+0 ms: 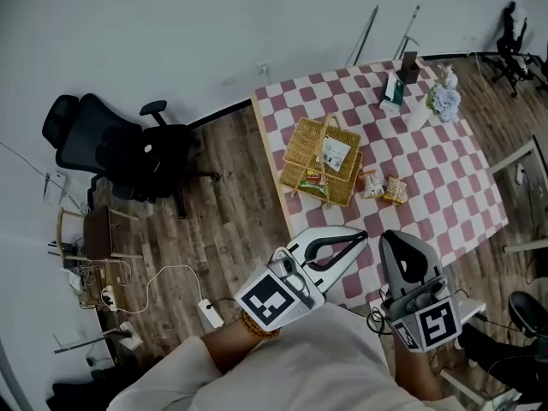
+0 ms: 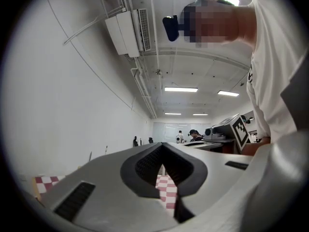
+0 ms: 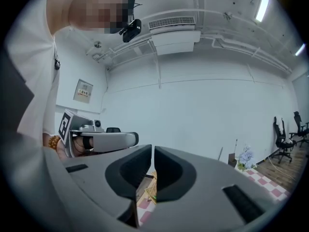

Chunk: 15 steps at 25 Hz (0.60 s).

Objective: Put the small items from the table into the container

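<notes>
The wicker basket (image 1: 301, 144) stands on the checked table (image 1: 445, 204) and holds a white packet (image 1: 336, 152) and a few other packets. Two small snack packets (image 1: 384, 187) lie on the cloth just right of it. Both grippers are held up near my body, well short of the table's near edge and pointing level. My left gripper (image 1: 363, 236) (image 2: 161, 145) is shut, tips meeting, nothing in it. Beside it, my right gripper (image 1: 396, 236) (image 3: 152, 149) has only a thin slit between its jaws and holds nothing. The right gripper view also catches the left gripper (image 3: 104, 140).
At the table's far end are a green and white box (image 1: 393, 91), a dark upright item (image 1: 409, 65) and a bunch of pale flowers (image 1: 443, 97). A black office chair (image 1: 120, 152) stands left of the table. A power strip (image 1: 210, 313) and cable lie on the wooden floor.
</notes>
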Each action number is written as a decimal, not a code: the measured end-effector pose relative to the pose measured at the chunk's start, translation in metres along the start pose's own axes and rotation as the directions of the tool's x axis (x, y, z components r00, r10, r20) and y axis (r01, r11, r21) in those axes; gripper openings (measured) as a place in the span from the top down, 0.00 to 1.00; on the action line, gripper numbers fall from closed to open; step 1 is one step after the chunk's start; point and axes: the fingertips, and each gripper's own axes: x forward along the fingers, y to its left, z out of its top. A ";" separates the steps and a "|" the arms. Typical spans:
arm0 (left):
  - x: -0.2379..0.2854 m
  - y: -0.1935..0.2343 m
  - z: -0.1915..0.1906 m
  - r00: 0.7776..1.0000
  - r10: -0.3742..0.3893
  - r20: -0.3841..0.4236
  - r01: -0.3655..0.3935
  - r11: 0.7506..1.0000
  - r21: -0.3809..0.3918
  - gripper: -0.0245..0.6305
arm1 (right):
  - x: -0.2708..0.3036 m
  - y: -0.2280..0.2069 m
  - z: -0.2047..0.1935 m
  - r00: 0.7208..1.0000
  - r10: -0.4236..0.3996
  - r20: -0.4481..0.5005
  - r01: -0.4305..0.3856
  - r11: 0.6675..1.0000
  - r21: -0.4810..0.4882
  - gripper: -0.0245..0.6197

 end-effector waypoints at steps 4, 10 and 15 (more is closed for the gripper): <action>-0.003 -0.013 0.006 1.000 -0.028 0.006 0.027 0.999 0.021 0.93 | -0.015 0.008 0.005 1.000 -0.009 0.007 0.009 1.000 0.003 0.94; -0.001 -0.026 0.008 0.998 -0.060 0.003 0.060 0.998 0.034 0.93 | -0.025 0.011 0.003 1.000 -0.022 0.008 0.021 1.000 0.021 0.95; 0.001 -0.026 0.004 0.998 -0.064 0.007 0.064 0.998 -0.003 0.93 | -0.025 0.009 0.003 1.000 -0.026 0.005 0.026 0.999 0.025 0.95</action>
